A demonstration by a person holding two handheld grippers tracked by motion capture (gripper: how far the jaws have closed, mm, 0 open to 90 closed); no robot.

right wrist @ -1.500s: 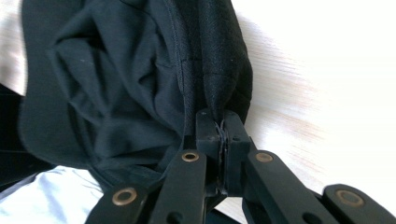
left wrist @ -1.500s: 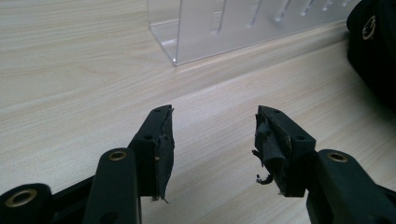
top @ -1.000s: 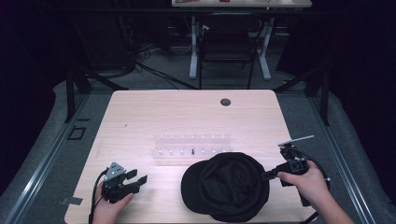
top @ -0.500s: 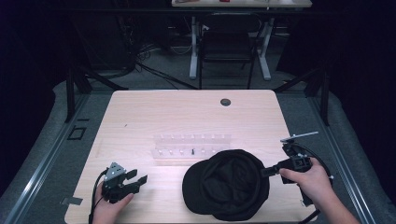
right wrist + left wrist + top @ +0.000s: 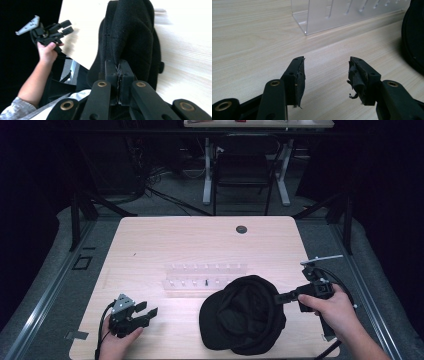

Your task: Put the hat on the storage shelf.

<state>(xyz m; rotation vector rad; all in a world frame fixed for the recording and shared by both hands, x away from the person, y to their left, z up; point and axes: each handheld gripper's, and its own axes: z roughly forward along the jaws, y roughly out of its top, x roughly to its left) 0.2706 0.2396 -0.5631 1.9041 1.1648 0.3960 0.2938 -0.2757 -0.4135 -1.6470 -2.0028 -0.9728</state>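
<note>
A black cap (image 5: 242,315) lies on the front right of the light wooden table (image 5: 200,240). My right gripper (image 5: 278,298) is shut on the cap's right edge and holds that edge up off the table. In the right gripper view the jaws (image 5: 119,68) pinch the cap's black fabric (image 5: 132,37), which rises straight ahead of them. Near the table's front left corner my left gripper (image 5: 146,311) stands open with nothing in it. Its two padded jaws (image 5: 325,72) hover above bare wood, and the cap's rim (image 5: 415,37) lies off to their right.
A clear plastic rack (image 5: 205,276) with several small pegs stands mid-table, just behind the cap; its corner (image 5: 342,15) lies ahead of the left jaws. A dark round grommet (image 5: 241,229) sits near the far edge. A chair (image 5: 243,170) stands beyond the table.
The right hand has risen a little with the cap's edge in its jaws, so the cap's right side has lifted and bunched. The left hand has stayed put.
</note>
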